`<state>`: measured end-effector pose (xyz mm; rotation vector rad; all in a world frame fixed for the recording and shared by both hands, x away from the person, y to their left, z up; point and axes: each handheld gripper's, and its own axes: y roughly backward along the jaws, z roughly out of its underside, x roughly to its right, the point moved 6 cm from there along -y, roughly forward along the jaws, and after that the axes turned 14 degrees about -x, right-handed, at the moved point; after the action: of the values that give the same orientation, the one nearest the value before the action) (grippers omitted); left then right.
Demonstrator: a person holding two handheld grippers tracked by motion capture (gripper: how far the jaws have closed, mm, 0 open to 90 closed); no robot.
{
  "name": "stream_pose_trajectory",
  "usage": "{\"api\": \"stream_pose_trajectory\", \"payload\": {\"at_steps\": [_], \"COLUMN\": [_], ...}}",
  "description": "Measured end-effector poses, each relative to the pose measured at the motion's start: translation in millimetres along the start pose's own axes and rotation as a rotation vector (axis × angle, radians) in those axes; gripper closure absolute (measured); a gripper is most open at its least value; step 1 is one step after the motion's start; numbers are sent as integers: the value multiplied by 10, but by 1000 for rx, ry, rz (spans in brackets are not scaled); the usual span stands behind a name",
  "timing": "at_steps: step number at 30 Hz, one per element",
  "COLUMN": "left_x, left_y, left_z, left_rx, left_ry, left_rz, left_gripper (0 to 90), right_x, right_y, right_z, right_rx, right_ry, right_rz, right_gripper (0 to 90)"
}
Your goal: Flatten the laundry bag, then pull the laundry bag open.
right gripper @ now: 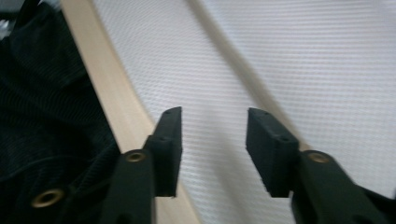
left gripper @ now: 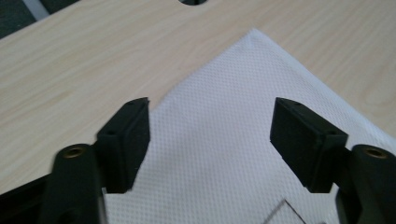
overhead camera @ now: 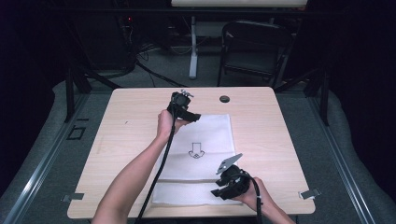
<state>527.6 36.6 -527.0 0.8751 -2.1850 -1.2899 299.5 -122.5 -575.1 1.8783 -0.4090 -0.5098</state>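
Both hand-held grippers point(overhead camera: 194, 116) point(overhead camera: 218, 192) hover open over the white cloth point(overhead camera: 210, 135).

Left tool point(overhead camera: 192, 116): black body, black cable, brass-ringed screw holes behind blocky pads. Right tool point(overhead camera: 216, 192): same, grey three-cornered plate on top. Forearms bare.

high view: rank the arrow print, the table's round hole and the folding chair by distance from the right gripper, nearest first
From the right gripper, at the table's near edge:
1. Arrow print on the white cloth, just ahead and to its left.
2. Round hole near the table's far edge, almost straight ahead.
3. Folding chair on the floor beyond the table.
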Motion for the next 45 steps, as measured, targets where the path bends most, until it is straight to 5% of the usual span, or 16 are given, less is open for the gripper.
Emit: {"api": "stream_pose_trajectory", "payload": {"at_steps": [6, 18, 22, 35, 41, 45], "left_x": [182, 745, 897, 1010, 1145, 1263], "left_y": [140, 323, 380, 379, 266, 183], "left_z": [295, 792, 876, 999, 1021, 1028], "left_rx": [-5, 7, 4, 16, 23, 18], "left_ry": [-51, -153, -199, -216, -243, -283], "left_rz": [29, 108, 107, 142, 142, 144], "left_gripper": [163, 99, 81, 58, 54, 66], "right_x": [170, 374, 436, 566, 598, 603], "right_y": [224, 410, 444, 466, 448, 413], "right_z": [129, 358, 439, 493, 491, 499], "right_rx": [37, 51, 50, 63, 62, 54], "right_ry": [-85, -166, -182, -227, -239, -240], "right_rz": [18, 65, 81, 109, 120, 113], "right_gripper": [199, 30, 36, 166, 320, 518]}}
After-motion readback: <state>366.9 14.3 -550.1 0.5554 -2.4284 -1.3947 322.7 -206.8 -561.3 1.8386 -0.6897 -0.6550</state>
